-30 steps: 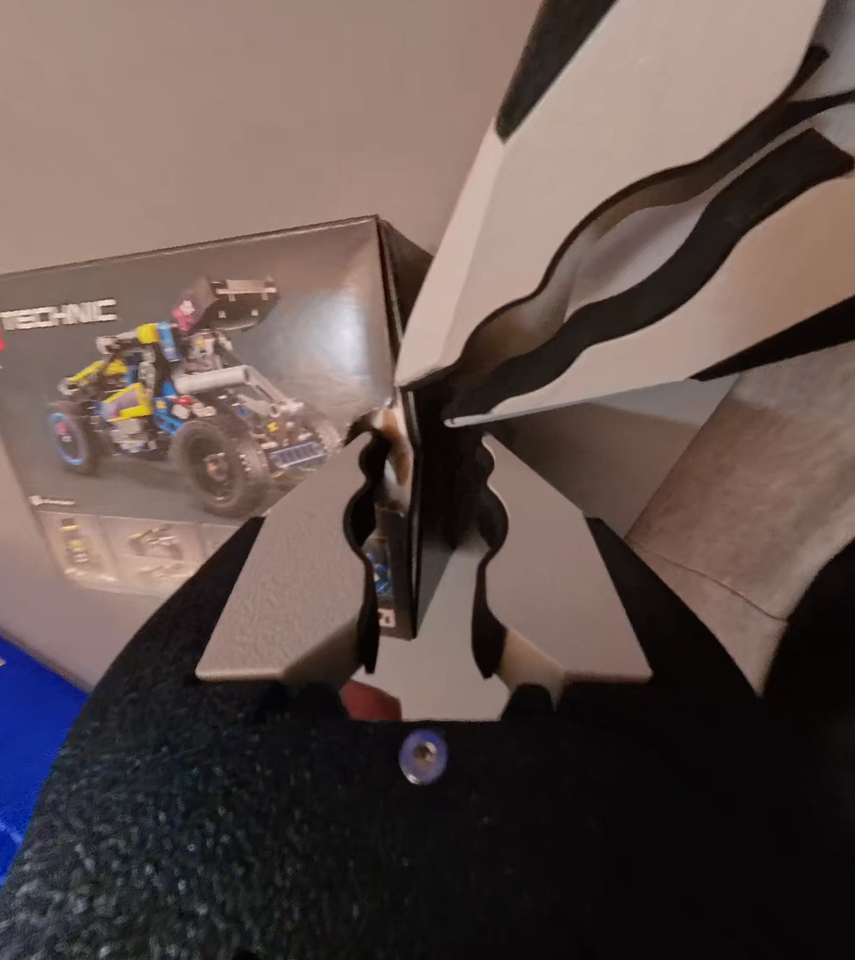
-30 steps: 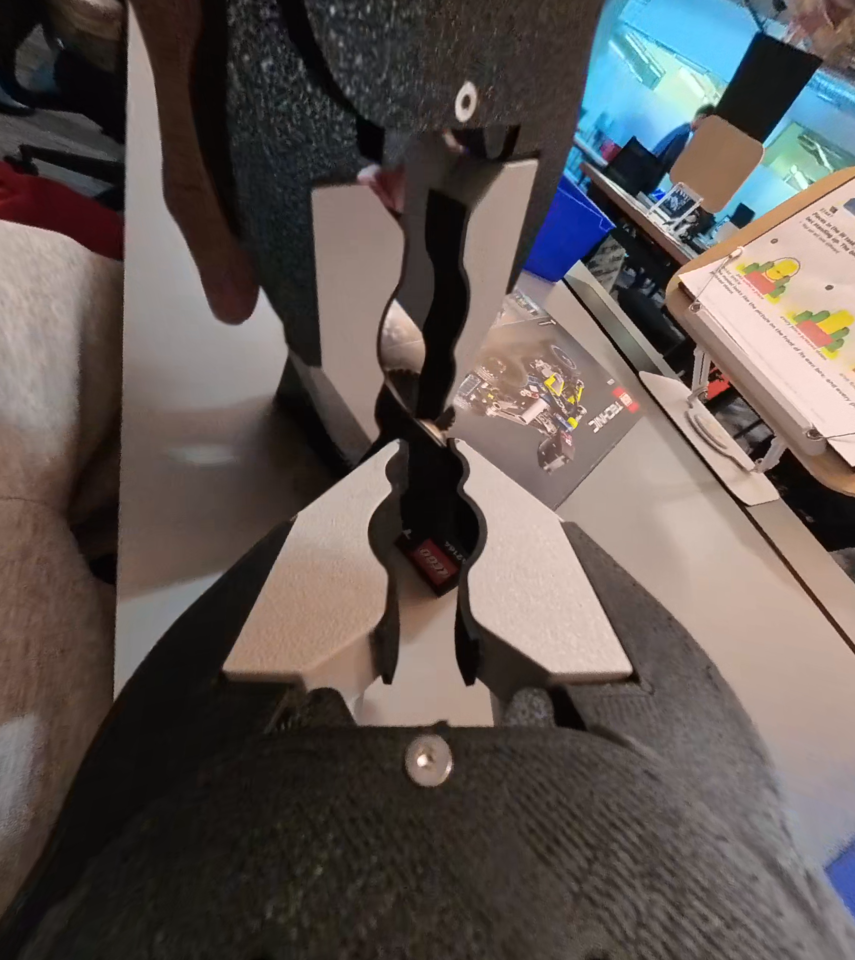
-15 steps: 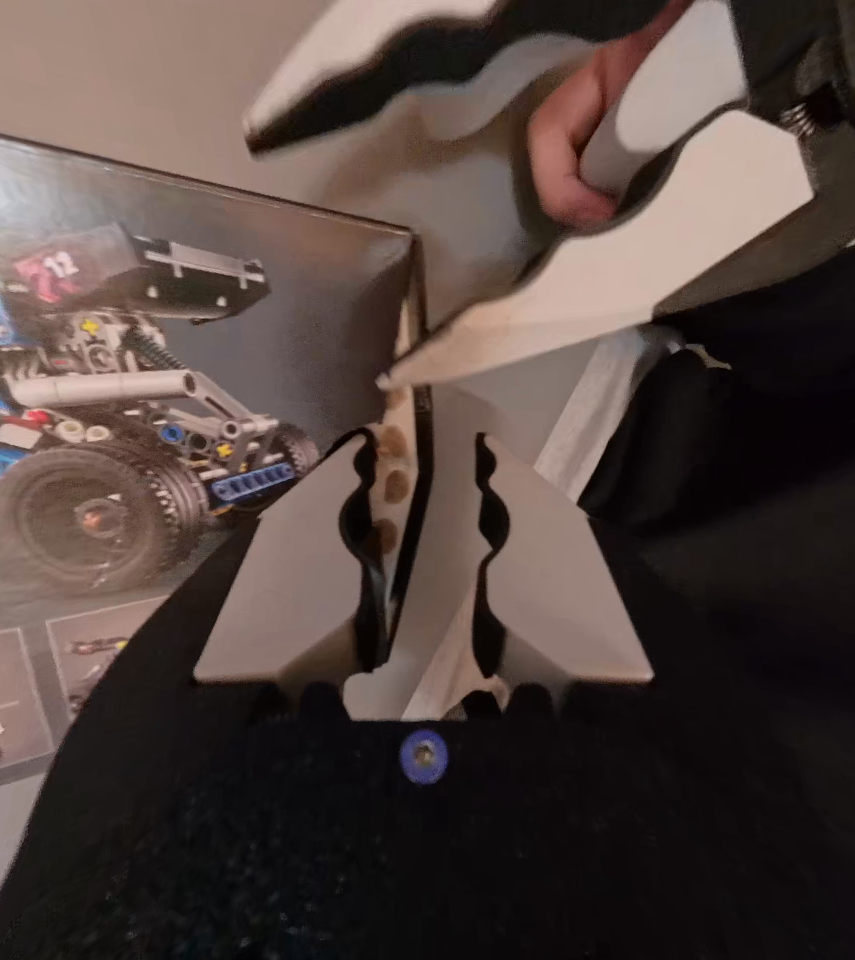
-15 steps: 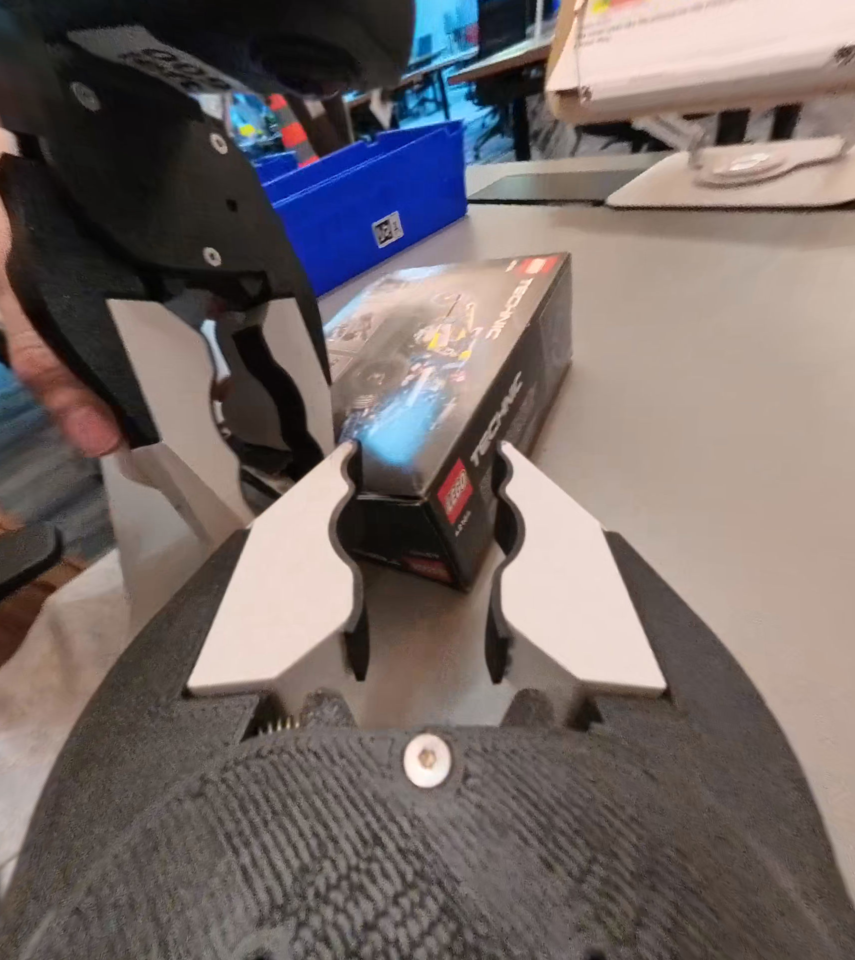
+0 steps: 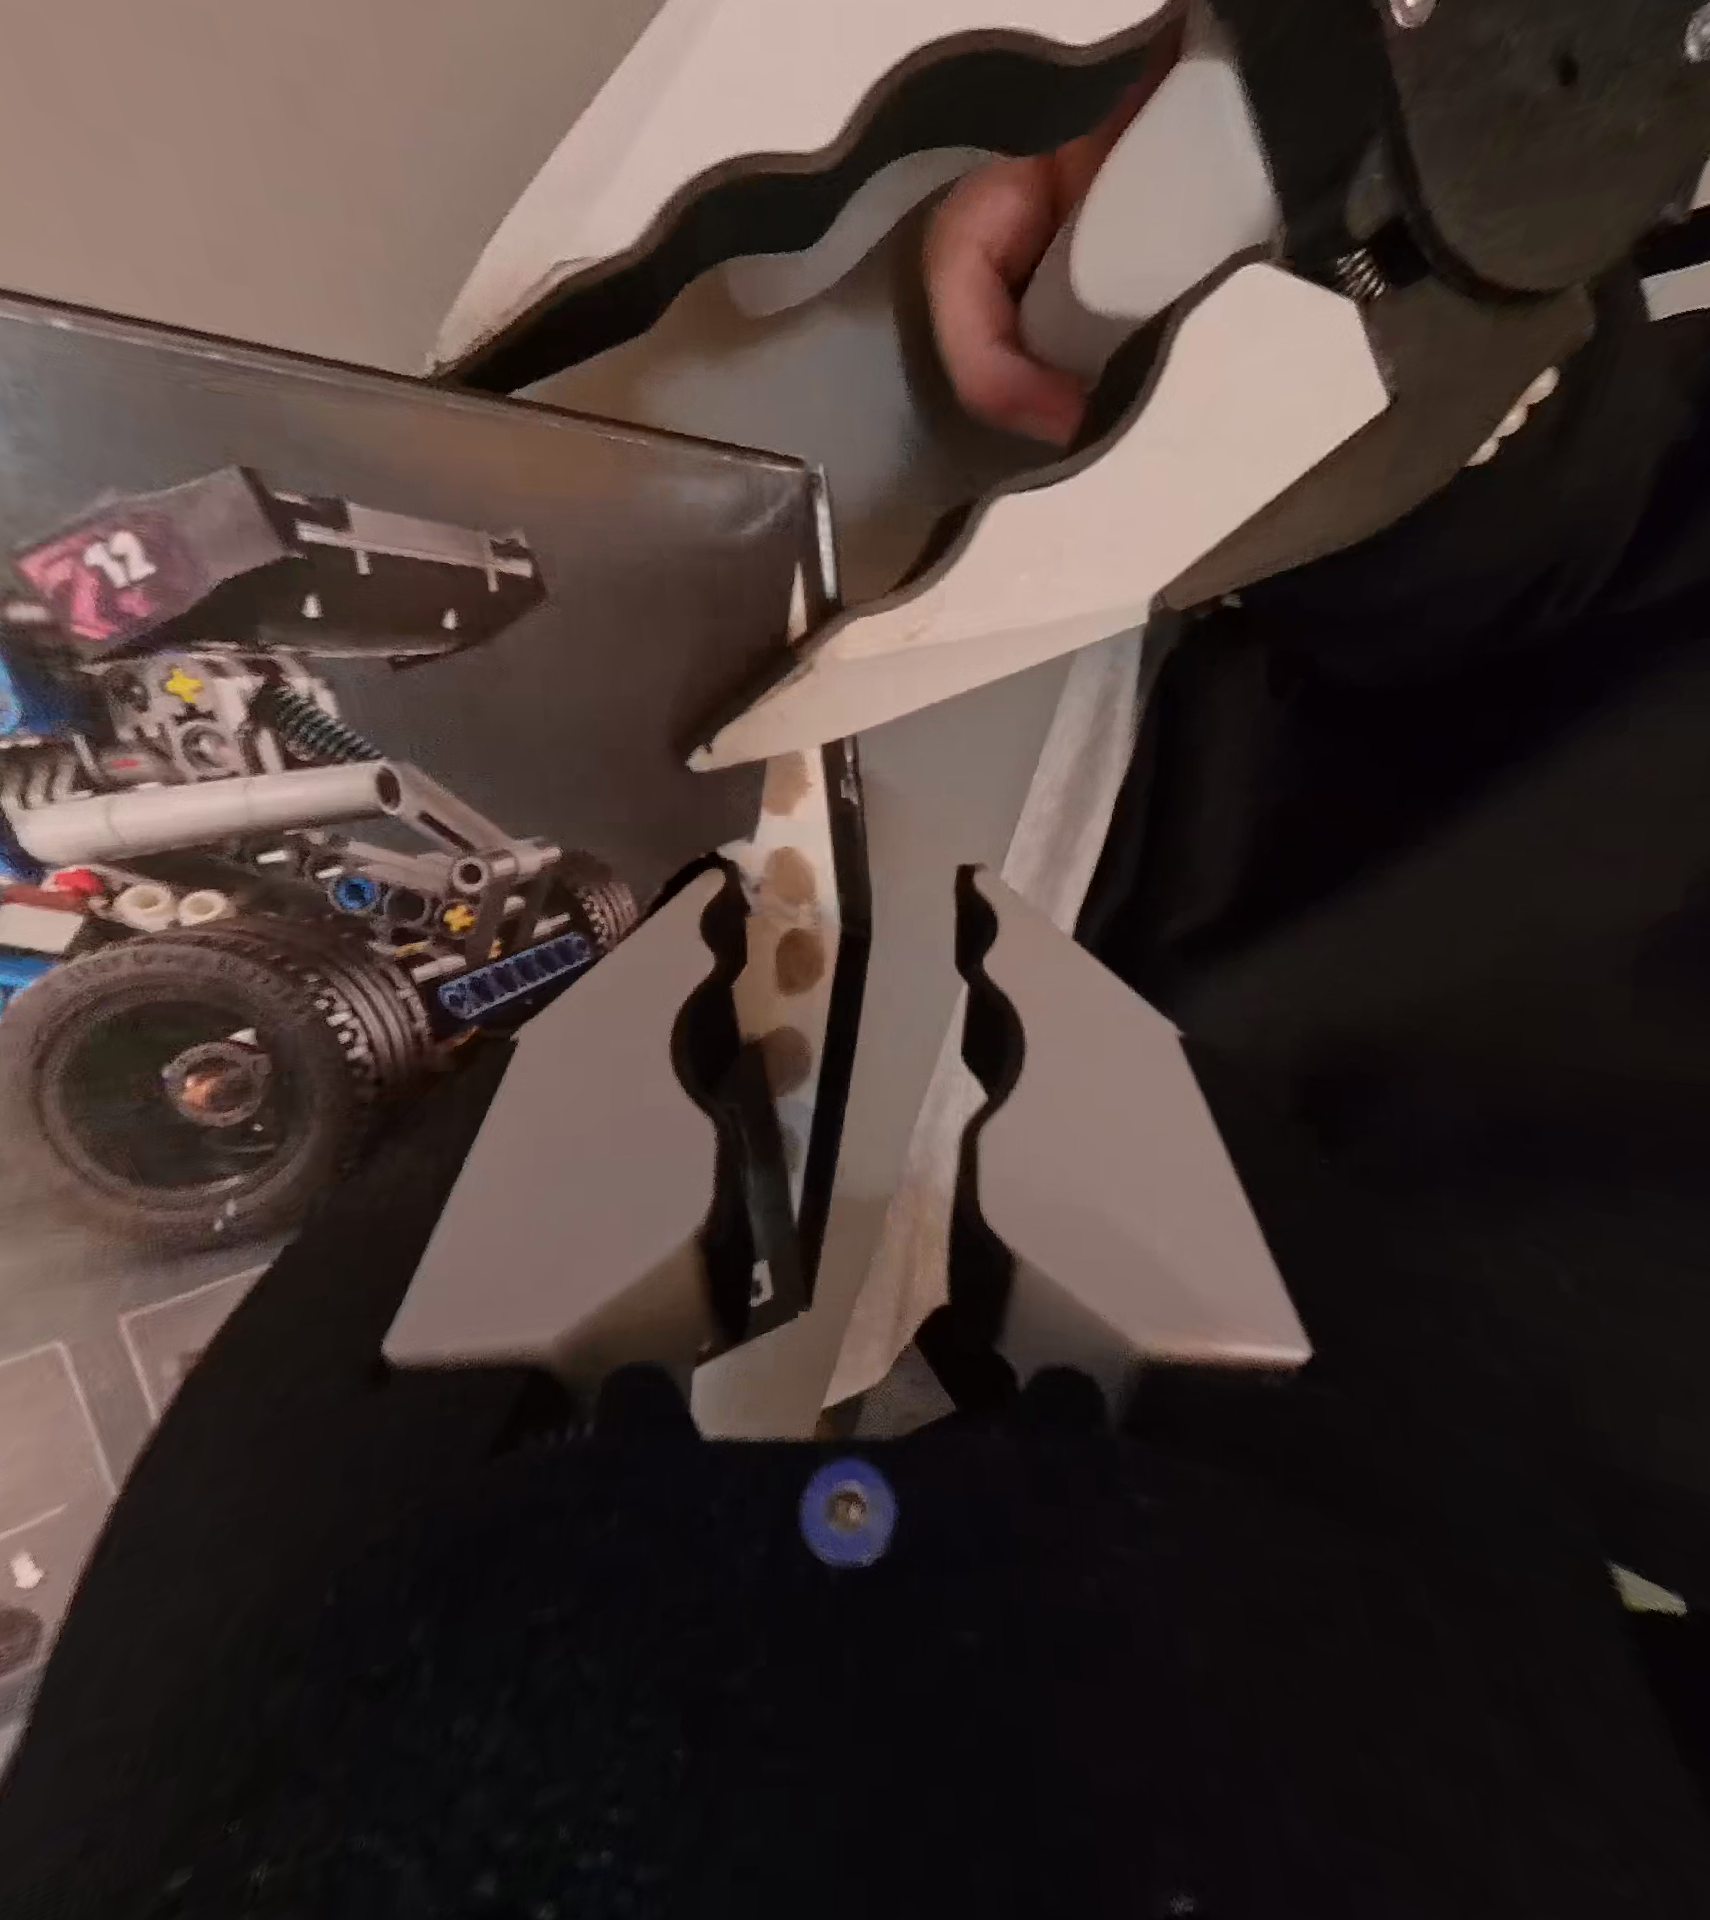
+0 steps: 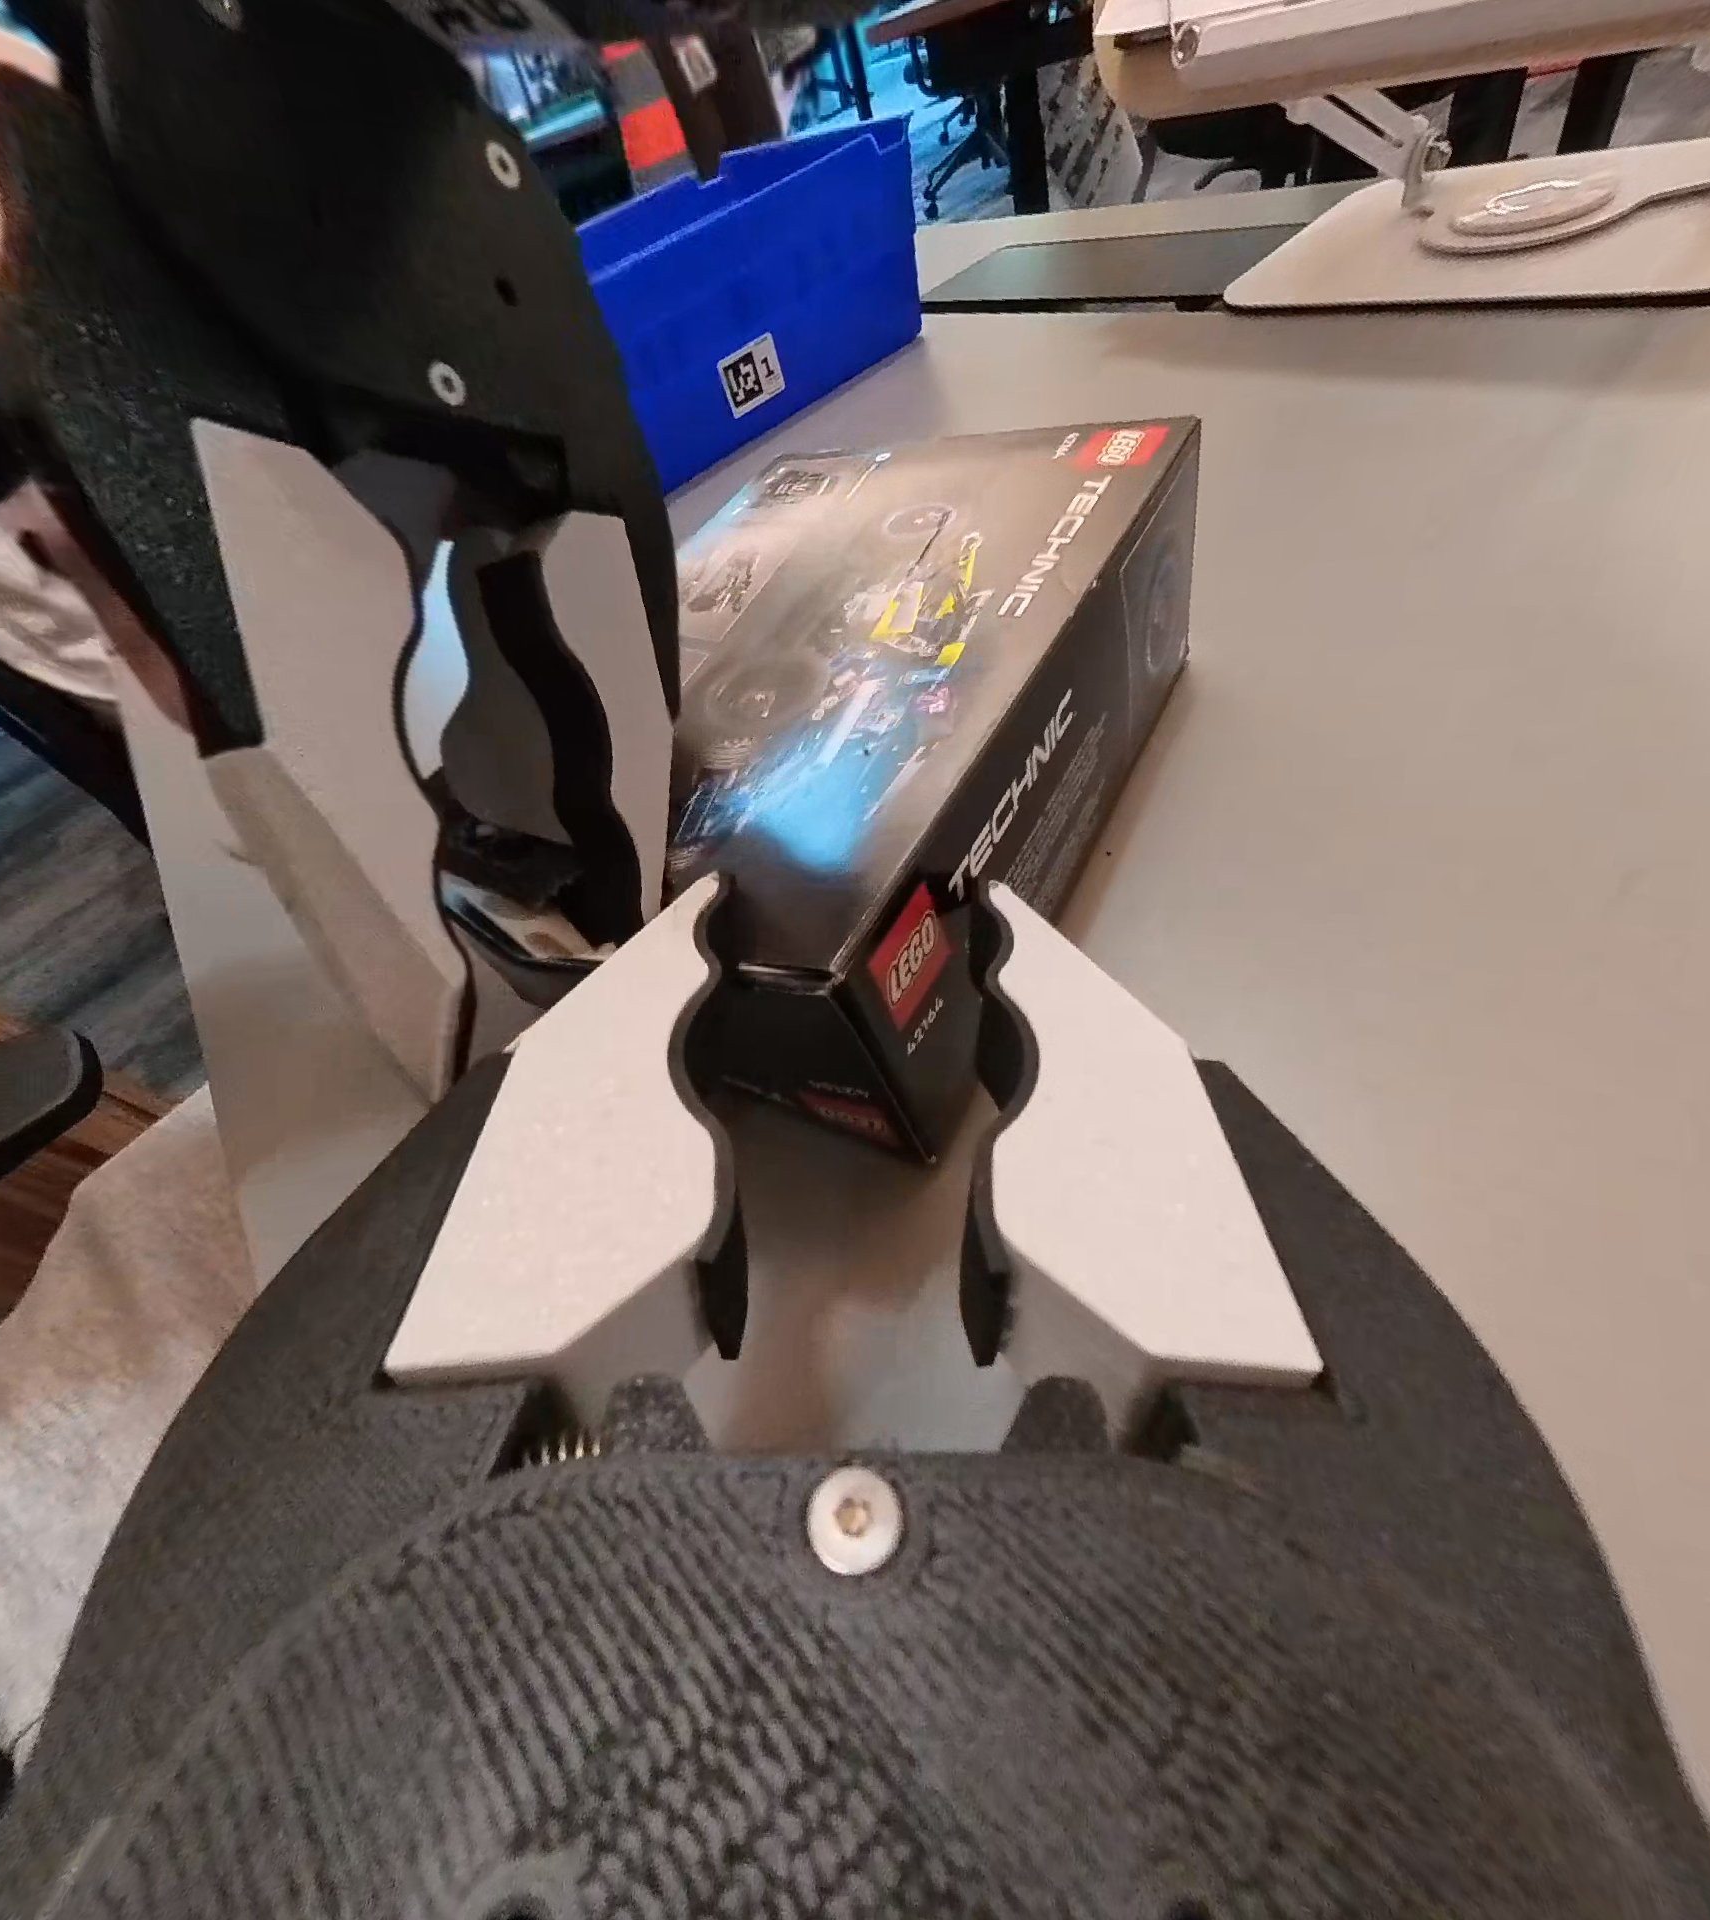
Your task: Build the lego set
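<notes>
Box (image 6: 934,665) corner btwn spread right tongs (image 6: 851,914); end flap inside spread left tongs (image 5: 840,883).

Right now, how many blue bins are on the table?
1. The blue plastic bin sits at the far side of the grey table, behind the black cardboard Lego box. More could be hidden behind the left gripper.

The lego box (image 5: 331,790) runs off the left edge in the left wrist view, its near flap partly hidden behind the left gripper (image 5: 843,883) (whether a finger touches it cannot be told). In the right wrist view, the right gripper (image 6: 846,894) covers the box's near corner.
</notes>
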A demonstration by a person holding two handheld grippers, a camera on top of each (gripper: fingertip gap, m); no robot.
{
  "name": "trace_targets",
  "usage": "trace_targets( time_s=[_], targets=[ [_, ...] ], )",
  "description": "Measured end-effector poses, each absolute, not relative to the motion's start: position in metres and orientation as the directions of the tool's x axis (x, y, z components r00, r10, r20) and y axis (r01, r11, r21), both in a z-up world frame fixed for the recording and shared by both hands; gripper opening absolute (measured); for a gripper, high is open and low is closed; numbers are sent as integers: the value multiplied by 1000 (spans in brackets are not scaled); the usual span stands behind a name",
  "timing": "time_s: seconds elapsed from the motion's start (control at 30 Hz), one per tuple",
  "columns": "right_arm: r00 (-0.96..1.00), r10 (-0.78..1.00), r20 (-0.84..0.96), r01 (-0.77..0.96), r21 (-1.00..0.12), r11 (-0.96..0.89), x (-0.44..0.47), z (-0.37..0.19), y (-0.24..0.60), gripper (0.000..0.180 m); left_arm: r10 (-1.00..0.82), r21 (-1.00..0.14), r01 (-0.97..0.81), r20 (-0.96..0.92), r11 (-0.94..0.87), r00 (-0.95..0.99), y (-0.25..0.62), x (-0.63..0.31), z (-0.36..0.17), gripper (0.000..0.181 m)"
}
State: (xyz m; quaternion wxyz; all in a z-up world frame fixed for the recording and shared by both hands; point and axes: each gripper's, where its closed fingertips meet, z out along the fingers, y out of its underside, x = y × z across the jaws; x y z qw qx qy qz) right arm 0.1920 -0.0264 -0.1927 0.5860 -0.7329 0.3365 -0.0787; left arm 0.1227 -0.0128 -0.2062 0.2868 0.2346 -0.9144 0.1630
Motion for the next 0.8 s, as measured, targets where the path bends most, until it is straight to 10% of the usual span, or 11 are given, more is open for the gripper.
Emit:
trace_targets(
  time_s=[0.03, 0.37, 0.8],
  targets=[
    [761, -587, -277, -398, -913, -85, 193, -192, -27, 43, -321, -162, -523, 629, 837, -708, -13, 124, -205, 39],
    [776, -558, -295, -410, -908, -90, 191, -193, -23, 45, -81, -237, -498, 841, 834, -535, -4, 135, -189, 2],
    [750, -593, -293, -400, -915, -52, 202, -189, -26, 41, -97, -224, -505, 840, 833, -534, -12, 129, -189, 0]
  ],
)
